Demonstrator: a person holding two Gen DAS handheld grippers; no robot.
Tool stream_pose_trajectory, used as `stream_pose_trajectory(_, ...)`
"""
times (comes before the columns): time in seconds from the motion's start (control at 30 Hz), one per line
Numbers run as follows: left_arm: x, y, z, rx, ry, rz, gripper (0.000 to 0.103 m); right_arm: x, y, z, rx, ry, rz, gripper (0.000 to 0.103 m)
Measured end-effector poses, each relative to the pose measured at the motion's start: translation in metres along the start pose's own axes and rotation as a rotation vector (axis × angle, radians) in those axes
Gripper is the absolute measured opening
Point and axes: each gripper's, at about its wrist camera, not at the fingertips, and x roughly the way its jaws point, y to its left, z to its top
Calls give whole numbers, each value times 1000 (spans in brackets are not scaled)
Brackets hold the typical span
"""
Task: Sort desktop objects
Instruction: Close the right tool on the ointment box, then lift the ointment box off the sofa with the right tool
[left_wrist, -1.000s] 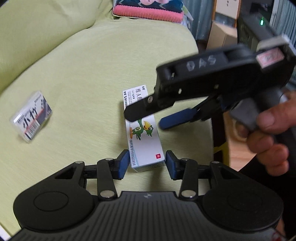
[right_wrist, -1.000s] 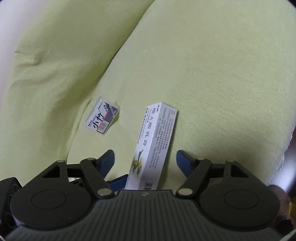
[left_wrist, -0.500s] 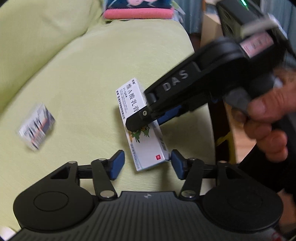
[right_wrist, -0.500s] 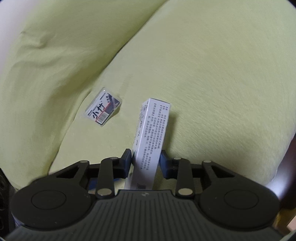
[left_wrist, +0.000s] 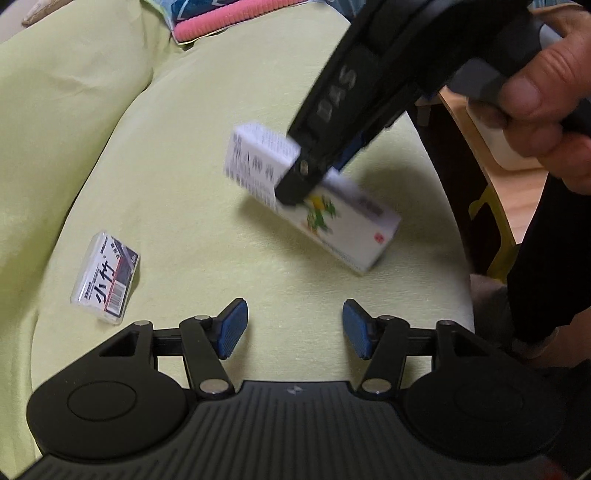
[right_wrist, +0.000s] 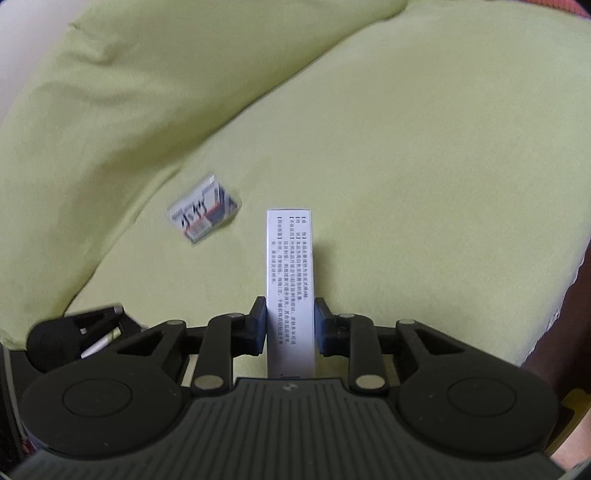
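Note:
A long white medicine box (left_wrist: 332, 218) with a green bird print hangs lifted above the yellow-green sofa cushion (left_wrist: 184, 206). My right gripper (right_wrist: 290, 321) is shut on the medicine box (right_wrist: 290, 273), its fingers pressed on both long sides; in the left wrist view the right gripper (left_wrist: 314, 166) comes down from the upper right, held by a hand (left_wrist: 535, 96). My left gripper (left_wrist: 293, 328) stands open low over the cushion, nothing between its blue pads (left_wrist: 232, 326). A small clear packet (left_wrist: 105, 282) with a barcode label lies to its left, also seen as the clear packet (right_wrist: 203, 214).
A pink-edged cushion (left_wrist: 221, 22) lies at the far end of the sofa. The sofa back (right_wrist: 129, 92) rises on the left. A wooden piece of furniture (left_wrist: 491, 177) stands beyond the seat's right edge. The left gripper's body (right_wrist: 74, 339) shows at lower left.
The right gripper shut on the medicine box and lifted it, turning it edge-up off the cushion. The left gripper drew back from the box and stayed open.

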Motion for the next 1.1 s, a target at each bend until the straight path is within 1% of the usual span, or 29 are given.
stream_pose_trajectory(0.07, -2, 2, 3, 13, -3, -1, 60, 3, 2, -1, -7, 8, -7, 23)
stream_pose_trajectory(0.23, 4, -1, 8, 20, -9, -14, 60, 15, 1, -6, 6, 64, -17, 24)
stream_pose_trajectory(0.43, 6, 2, 8, 7, -16, -20, 61, 17, -1, -8, 24, 72, -13, 24)
stream_pose_trajectory(0.77, 2, 6, 11, 20, -21, -19, 61, 22, 5, -5, -4, 77, -31, 23)
stream_pose_trajectory(0.83, 2, 5, 11, 24, -25, -19, 61, 17, 7, -5, -16, 70, -14, 23)
stream_pose_trajectory(0.93, 2, 6, 10, 20, -34, -23, 61, 3, 10, -4, -24, 42, 36, 23)
stream_pose_trajectory(1.1, -1, 5, 8, 31, -48, -23, 60, -18, 4, -9, 6, 26, 115, 23)
